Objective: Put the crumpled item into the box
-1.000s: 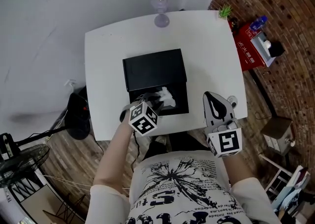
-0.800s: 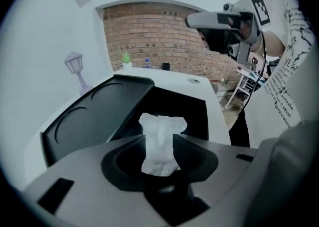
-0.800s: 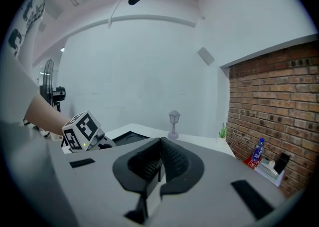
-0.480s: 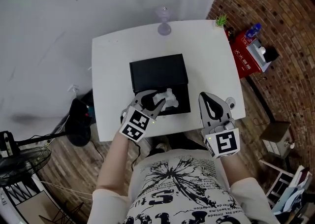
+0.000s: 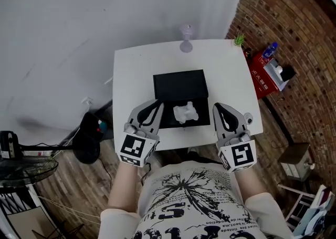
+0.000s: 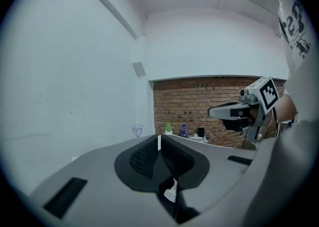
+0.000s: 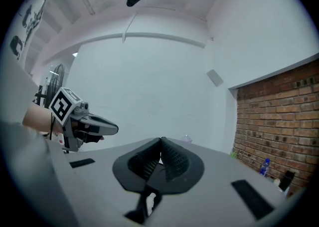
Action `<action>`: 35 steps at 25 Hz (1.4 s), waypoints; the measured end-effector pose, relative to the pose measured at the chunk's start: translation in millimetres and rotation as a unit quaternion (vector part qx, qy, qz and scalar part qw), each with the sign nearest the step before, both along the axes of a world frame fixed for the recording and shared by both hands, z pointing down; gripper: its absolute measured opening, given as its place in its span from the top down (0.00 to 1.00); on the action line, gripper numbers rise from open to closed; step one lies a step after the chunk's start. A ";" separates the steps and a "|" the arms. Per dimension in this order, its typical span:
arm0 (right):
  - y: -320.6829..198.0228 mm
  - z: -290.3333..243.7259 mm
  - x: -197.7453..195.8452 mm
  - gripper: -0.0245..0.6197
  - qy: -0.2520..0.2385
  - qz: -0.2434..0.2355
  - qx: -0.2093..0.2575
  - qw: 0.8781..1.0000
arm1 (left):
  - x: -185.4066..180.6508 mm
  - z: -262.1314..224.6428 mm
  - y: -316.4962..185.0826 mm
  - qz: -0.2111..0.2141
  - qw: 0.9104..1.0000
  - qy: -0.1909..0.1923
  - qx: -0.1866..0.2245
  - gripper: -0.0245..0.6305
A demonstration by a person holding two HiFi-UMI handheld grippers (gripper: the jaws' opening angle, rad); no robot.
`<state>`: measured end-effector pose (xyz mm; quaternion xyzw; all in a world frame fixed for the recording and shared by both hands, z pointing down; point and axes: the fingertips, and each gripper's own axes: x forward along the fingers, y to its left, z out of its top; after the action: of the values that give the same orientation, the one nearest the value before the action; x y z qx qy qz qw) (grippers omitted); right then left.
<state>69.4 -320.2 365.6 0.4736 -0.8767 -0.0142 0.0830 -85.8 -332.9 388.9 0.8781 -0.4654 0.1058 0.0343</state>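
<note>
The crumpled white item (image 5: 185, 112) lies inside the black box (image 5: 178, 83), in its near half, with neither gripper touching it. My left gripper (image 5: 157, 106) hangs over the table's near edge just left of the box; its jaws (image 6: 159, 139) are closing, almost together, with nothing between them. On the box's right side my right gripper (image 5: 218, 107) also hovers by the near edge, shut and empty (image 7: 161, 144). Each gripper view looks level across the room and shows the other gripper, not the box.
The white table (image 5: 131, 75) carries a clear purple goblet (image 5: 186, 42) at its far edge and a small green plant (image 5: 239, 39) at its far right corner. A red crate (image 5: 265, 64) sits on the floor at the right, a fan (image 5: 23, 165) at the left.
My left gripper let go of the crumpled item, drew back out of the box toward the near left, and closed. The item stays in the box. The right gripper hardly moved.
</note>
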 end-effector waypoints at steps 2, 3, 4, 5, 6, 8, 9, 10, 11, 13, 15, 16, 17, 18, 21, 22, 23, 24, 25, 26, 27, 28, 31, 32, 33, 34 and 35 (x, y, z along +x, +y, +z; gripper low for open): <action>4.1 -8.0 -7.8 0.94 -0.002 -0.006 0.009 1.000 | -11.7 -12.1 9.9 -0.013 1.000 0.002 0.010 0.92; 6.1 -11.6 -11.7 0.94 -0.003 -0.008 0.013 1.000 | -16.6 -17.5 15.0 -0.017 1.000 0.002 0.015 0.93; 8.3 -15.1 -15.2 0.94 -0.003 -0.010 0.017 1.000 | -21.1 -23.0 20.2 -0.021 1.000 0.005 0.020 0.93; 10.9 -18.3 -18.3 0.94 -0.003 -0.012 0.021 1.000 | -25.3 -28.3 25.6 -0.025 0.999 0.008 0.026 0.94; 14.0 -21.1 -20.9 0.94 -0.003 -0.014 0.024 1.000 | -29.4 -33.2 30.9 -0.031 0.999 0.010 0.032 0.94; 20.5 -25.2 -24.6 0.94 -0.003 -0.015 0.030 0.999 | -36.2 -41.5 40.4 -0.043 0.998 0.005 0.045 0.94; 23.6 -26.6 -25.8 0.94 -0.003 -0.015 0.032 0.999 | -37.8 -44.7 44.7 -0.047 0.998 0.000 0.049 0.94; 26.4 -27.7 -26.8 0.94 -0.005 -0.015 0.032 0.999 | -38.3 -47.3 48.7 -0.047 0.997 -0.002 0.053 0.94; 29.0 -28.6 -27.9 0.94 -0.009 -0.016 0.031 0.999 | -38.1 -48.9 52.4 -0.047 0.997 -0.001 0.054 0.94; 33.7 -30.8 -31.7 0.94 -0.019 -0.025 0.029 0.999 | -37.1 -49.2 58.2 -0.047 0.997 0.005 0.055 0.94; 37.7 -33.1 -35.7 0.94 -0.016 -0.035 0.034 0.999 | -34.9 -49.5 62.0 -0.047 0.997 0.008 0.055 0.94; 39.3 -33.8 -36.7 0.94 -0.011 -0.037 0.037 0.999 | -32.9 -51.1 63.5 -0.045 0.997 0.010 0.056 0.94; 40.4 -34.1 -36.8 0.94 -0.007 -0.038 0.039 0.999 | -30.7 -53.1 64.9 -0.042 0.997 0.012 0.058 0.94; 41.1 -34.3 -36.0 0.94 -0.006 -0.037 0.039 0.999 | -29.1 -55.0 66.0 -0.040 0.997 0.013 0.060 0.94; 43.8 -34.8 -34.2 0.94 -0.007 -0.041 0.037 0.998 | -28.0 -59.6 68.1 -0.042 0.997 0.011 0.064 0.94; 45.4 -35.3 -35.2 0.94 -0.004 -0.046 0.039 0.998 | -28.6 -60.0 68.8 -0.044 0.997 0.010 0.063 0.94; 46.9 -36.1 -36.8 0.94 0.000 -0.053 0.042 0.998 | -29.5 -59.8 69.2 -0.046 0.997 0.009 0.061 0.94; 47.9 -36.9 -38.2 0.94 0.004 -0.058 0.045 0.997 | -30.4 -59.7 69.6 -0.049 0.997 0.007 0.059 0.94; 48.5 -37.3 -39.0 0.94 0.007 -0.061 0.047 0.997 | -31.1 -60.0 69.8 -0.051 0.997 0.005 0.058 0.94; 48.6 -37.1 -39.0 0.94 0.008 -0.062 0.046 0.997 | -31.4 -60.0 70.1 -0.052 0.997 0.002 0.057 0.94; 48.6 -36.1 -38.3 0.94 0.007 -0.063 0.044 0.997 | -31.3 -59.3 70.5 -0.053 0.997 0.001 0.057 0.94; 48.3 -34.6 -37.0 0.94 0.007 -0.062 0.041 0.997 | -30.8 -58.6 70.9 -0.053 0.997 -0.001 0.056 0.94; 46.5 -30.5 -32.2 0.94 0.007 -0.058 0.034 0.998 | -25.7 -60.4 71.6 -0.049 0.997 -0.002 0.060 0.94; 45.8 -30.0 -30.4 0.94 0.007 -0.057 0.034 0.998 | -23.0 -63.4 70.9 -0.048 0.997 0.003 0.067 0.94; 45.2 -30.0 -28.2 0.94 0.006 -0.057 0.034 0.998 | -19.9 -67.0 69.8 -0.048 0.996 0.009 0.076 0.94; 44.7 -30.4 -25.7 0.94 0.004 -0.056 0.035 0.998 | -17.0 -69.3 69.1 -0.047 0.996 0.011 0.081 0.94; 44.0 -31.0 -23.2 0.94 0.003 -0.056 0.036 0.998 | -14.2 -69.9 68.7 -0.046 0.996 0.008 0.081 0.94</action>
<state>46.2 -276.2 334.6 0.4265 -0.9005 -0.0522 0.0676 -100.0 -264.1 319.0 0.8565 -0.5119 0.0588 -0.0289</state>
